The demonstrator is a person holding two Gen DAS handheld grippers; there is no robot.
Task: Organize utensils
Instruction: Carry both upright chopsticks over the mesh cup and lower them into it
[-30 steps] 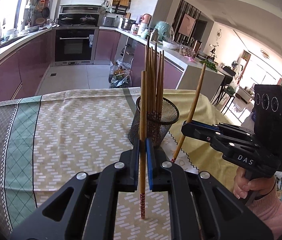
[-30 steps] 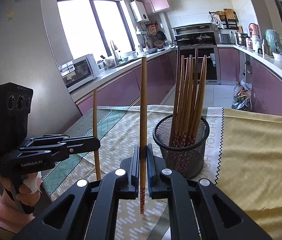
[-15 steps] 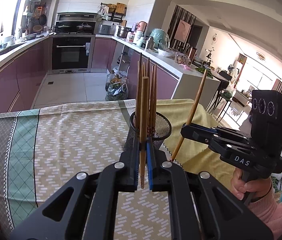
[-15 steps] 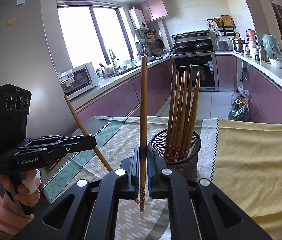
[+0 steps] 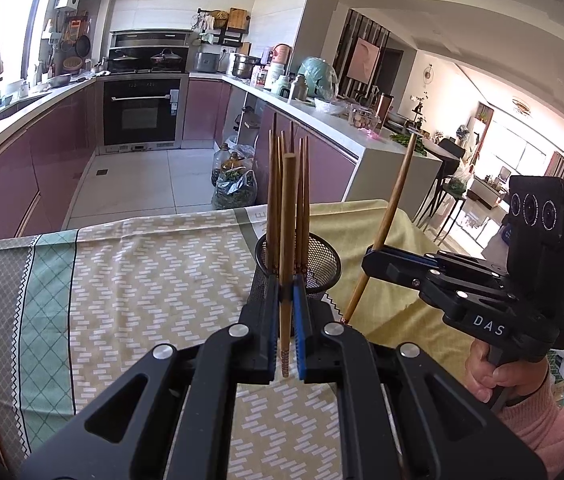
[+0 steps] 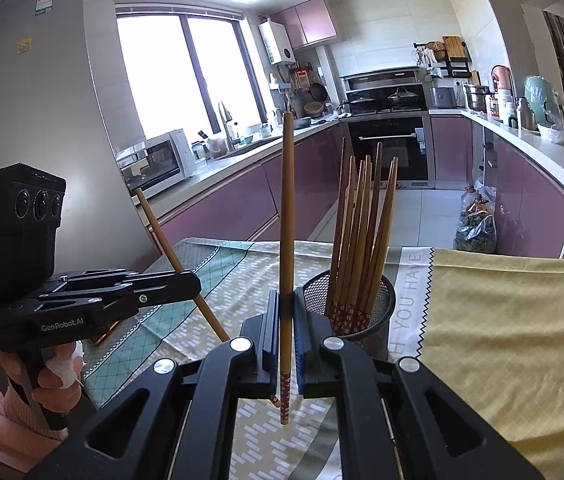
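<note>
In the left wrist view my left gripper (image 5: 287, 282) is shut on a wooden chopstick (image 5: 288, 220) that stands nearly upright between its blue pads. Right behind it is the black mesh holder (image 5: 324, 258) with several chopsticks (image 5: 302, 184) in it. At the right, my right gripper (image 5: 372, 261) is shut on a second chopstick (image 5: 397, 194) that leans right of the holder. In the right wrist view the right gripper (image 6: 287, 300) pinches its chopstick (image 6: 287, 208) upright, left of the holder (image 6: 380, 306). The left gripper (image 6: 196, 282) holds its chopstick (image 6: 164, 234) slanted.
The table wears a patterned cloth (image 5: 142, 272) with a yellow cloth (image 6: 502, 320) on its right part. A brown object (image 6: 104, 332) lies on the cloth below the left gripper. Purple kitchen cabinets and an oven stand beyond the table's far edge.
The chopstick in my left gripper has swung from upright to a slant in the jaws. In the left wrist view, the holder now lines up right behind the left gripper. Both grippers stay shut.
</note>
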